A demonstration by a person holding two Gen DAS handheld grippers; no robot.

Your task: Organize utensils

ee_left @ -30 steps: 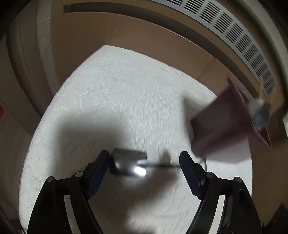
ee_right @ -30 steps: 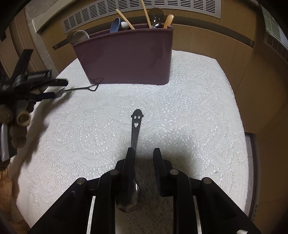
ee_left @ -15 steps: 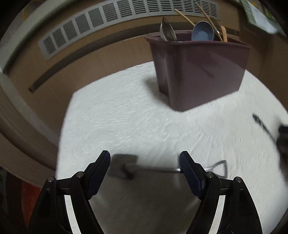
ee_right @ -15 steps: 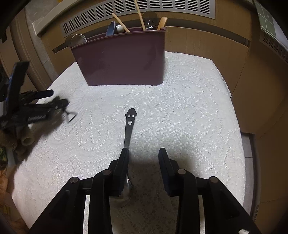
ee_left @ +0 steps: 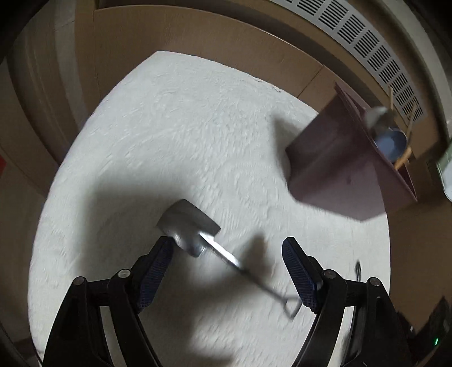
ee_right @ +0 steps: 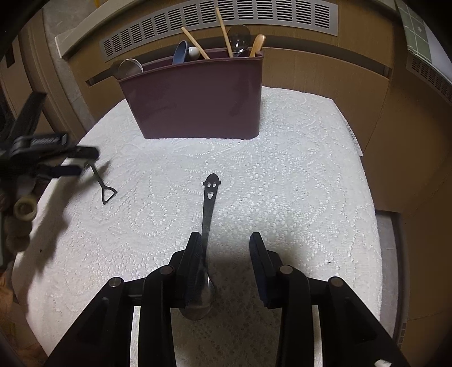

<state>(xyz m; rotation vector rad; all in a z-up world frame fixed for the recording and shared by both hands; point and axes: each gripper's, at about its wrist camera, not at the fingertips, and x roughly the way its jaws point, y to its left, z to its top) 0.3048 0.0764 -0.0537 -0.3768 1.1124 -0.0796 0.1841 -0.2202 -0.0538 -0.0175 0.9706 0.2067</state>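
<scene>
left tool (ee_left: 226, 271) jaws wide, angled downward, right tool (ee_right: 226, 262) jaws parted

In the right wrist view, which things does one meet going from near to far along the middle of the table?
Right hand-held gripper → smiley-handled spoon → bare lace tablecloth → maroon utensil holder with spoons and wooden sticks standing in it → vent grille on the wall.

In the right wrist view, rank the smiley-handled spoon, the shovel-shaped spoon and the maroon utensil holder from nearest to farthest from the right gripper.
1. Smiley-handled spoon: between the right gripper jaws, beside its left finger.
2. Shovel-shaped spoon: off to the left, on the white cloth.
3. Maroon utensil holder: straight ahead, at the cloth's far edge.
</scene>
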